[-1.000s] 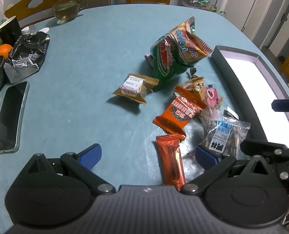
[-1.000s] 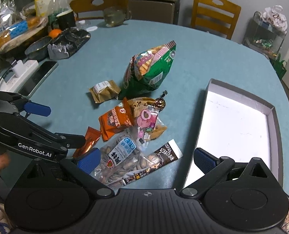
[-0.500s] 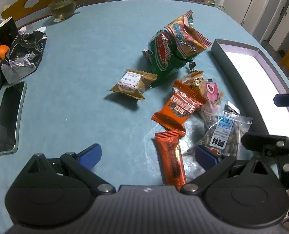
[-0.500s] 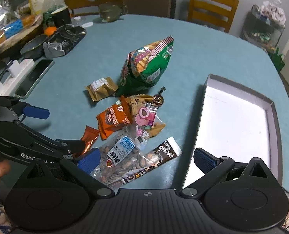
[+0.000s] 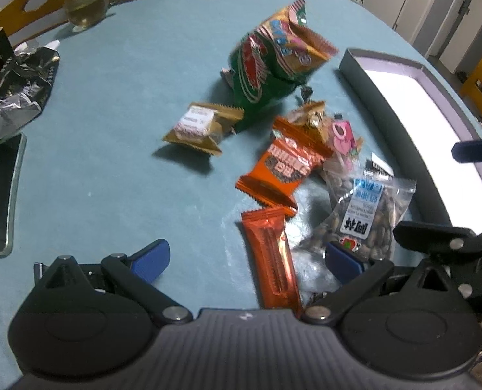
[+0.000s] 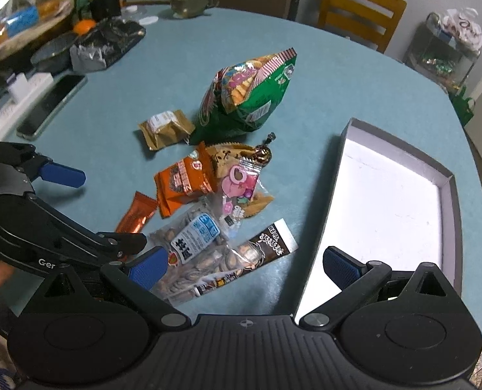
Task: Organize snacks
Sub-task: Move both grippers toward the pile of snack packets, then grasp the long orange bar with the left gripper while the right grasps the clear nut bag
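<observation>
Snack pile (image 6: 208,188): mid-table, just left of the shallow box (image 6: 449,175), bare blue tabletop (image 5: 111,130) to its far left. Orange bar (image 5: 272,260): long axis running away from the camera, between the spread fingers of the left gripper (image 5: 247,260). Right gripper (image 6: 246,265): spread, holding nothing, straddling the seed packets (image 6: 195,243) and the box's near wall.

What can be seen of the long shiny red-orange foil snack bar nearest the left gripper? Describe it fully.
The long shiny red-orange foil snack bar is a narrow sealed wrapper with crimped zigzag ends and a glossy, ridged middle. It lies flat on the teal table, lengthwise between the open fingers of the left gripper, ungripped. Its far end meets the orange square snack packet; the clear bag of seeds lies beside it. Its near end is hidden behind the gripper body.
</observation>
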The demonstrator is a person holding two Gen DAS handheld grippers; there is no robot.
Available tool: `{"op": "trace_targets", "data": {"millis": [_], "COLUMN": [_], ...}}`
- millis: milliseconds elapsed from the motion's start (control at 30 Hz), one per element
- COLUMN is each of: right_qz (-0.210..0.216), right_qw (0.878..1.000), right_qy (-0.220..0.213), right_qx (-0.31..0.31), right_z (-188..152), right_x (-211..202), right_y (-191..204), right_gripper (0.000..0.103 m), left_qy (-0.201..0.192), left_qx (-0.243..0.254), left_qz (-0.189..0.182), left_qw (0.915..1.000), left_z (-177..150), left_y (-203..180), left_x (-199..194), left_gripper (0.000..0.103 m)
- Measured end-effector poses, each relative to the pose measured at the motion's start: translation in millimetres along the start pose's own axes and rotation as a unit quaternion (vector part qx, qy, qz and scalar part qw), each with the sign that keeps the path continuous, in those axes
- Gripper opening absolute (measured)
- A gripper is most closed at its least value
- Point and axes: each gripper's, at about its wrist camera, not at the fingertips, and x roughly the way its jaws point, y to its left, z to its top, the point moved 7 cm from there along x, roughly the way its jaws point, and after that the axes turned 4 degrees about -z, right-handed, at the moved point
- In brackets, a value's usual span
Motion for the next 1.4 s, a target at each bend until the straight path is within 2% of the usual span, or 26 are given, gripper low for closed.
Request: {"op": "trace_targets", "data": {"millis": [300, 367, 600, 667, 800, 900, 1133, 1233, 1400], "right_qz": [0.007, 0.012, 0.063, 0.07, 0.075, 0.057, 0.053, 0.067, 0.1], "right_qw": [1.0, 1.0, 0.997, 0.996, 0.993, 0.991, 0.991, 0.991, 0.992], "right_qy": [0.004, 0.005, -0.015, -0.022, -0.025, -0.034, -0.028, -0.021, -0.007], "right_qx": [0.01, 0.006, -0.04, -0.058, -0.092, -0.115, -0.118, -0.111, -0.077], "right_z": [0, 0, 1, 0, -4, -5, -4, -7, -10], "right_x": [3, 4, 4, 5, 11, 16, 33, 39, 45], "right_y": [-3, 0, 21, 28, 38, 40, 35, 33, 27], "right_gripper": [0.103, 0.103, 0.102, 0.101, 0.098, 0.097, 0.097, 0.096, 0.085], "left_qy": [0.022, 0.017, 0.007, 0.004, -0.002, -0.006, -0.021, -0.024, -0.03], "left_qx": [0.02, 0.032, 0.045, 0.045, 0.047, 0.051, 0.085, 0.086, 0.092], "left_qz": [0.019, 0.021, 0.014, 0.014, 0.013, 0.013, 0.0, -0.006, -0.01], "left_qw": [0.9994, 0.9991, 0.9989, 0.9989, 0.9988, 0.9986, 0.9962, 0.996, 0.9953], "left_z": [-14, -16, -19, -20, -21, -22, -19, -17, -17], "left_y": [5, 5, 7, 8, 12, 13, 2, 3, 2], "left_x": [16, 15, 12, 9, 6, 3, 4, 6, 6], "left_gripper": [0.092, 0.092, 0.087, 0.082, 0.076, 0.072, 0.068, 0.068, 0.068]}}
